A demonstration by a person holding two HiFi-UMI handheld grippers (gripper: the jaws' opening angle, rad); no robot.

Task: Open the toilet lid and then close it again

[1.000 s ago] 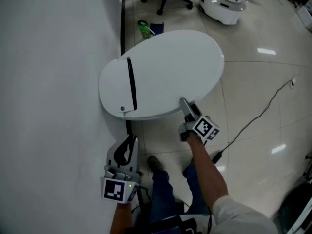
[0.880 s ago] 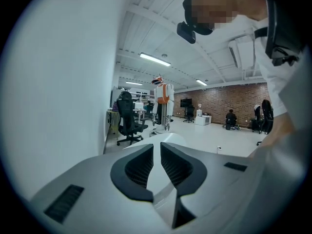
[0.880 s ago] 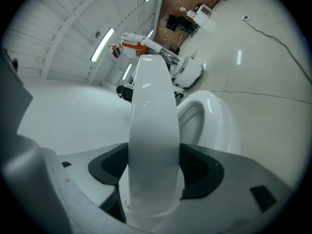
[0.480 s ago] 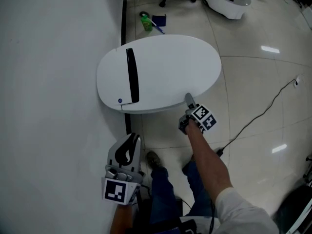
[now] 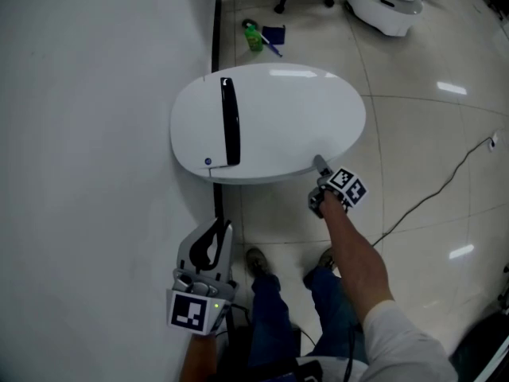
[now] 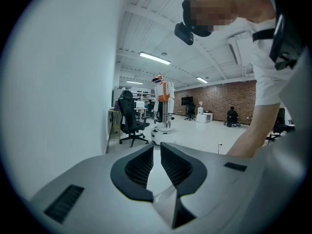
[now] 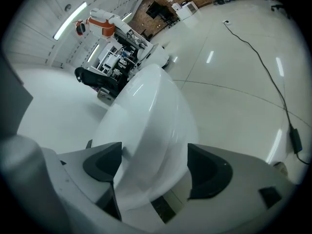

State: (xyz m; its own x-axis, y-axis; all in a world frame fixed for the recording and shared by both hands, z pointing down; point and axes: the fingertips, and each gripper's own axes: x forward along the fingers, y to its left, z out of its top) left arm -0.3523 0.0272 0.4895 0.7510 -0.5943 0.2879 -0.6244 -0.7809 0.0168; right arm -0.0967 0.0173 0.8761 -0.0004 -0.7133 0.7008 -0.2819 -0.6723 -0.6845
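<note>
One toilet lid (image 5: 278,118) between right tongs (image 5: 320,165), just widened; left tongs (image 6: 157,152) closed, empty; glossy floor (image 5: 413,157).

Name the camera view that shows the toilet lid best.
Head view: the whole closed toilet lid lies in frame from above. The right gripper view shows only its front rim, between the jaws of the right gripper, which have just been opening. The left gripper view misses it.

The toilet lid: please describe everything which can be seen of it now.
The toilet lid is a white, glossy oval, plastic by its look, lying flat, seemingly shut. A black strip crosses it near the wall, with a small blue dot beside it. Its near rim stands between the jaws of the right gripper, which have just been opening and do not clamp it.
</note>
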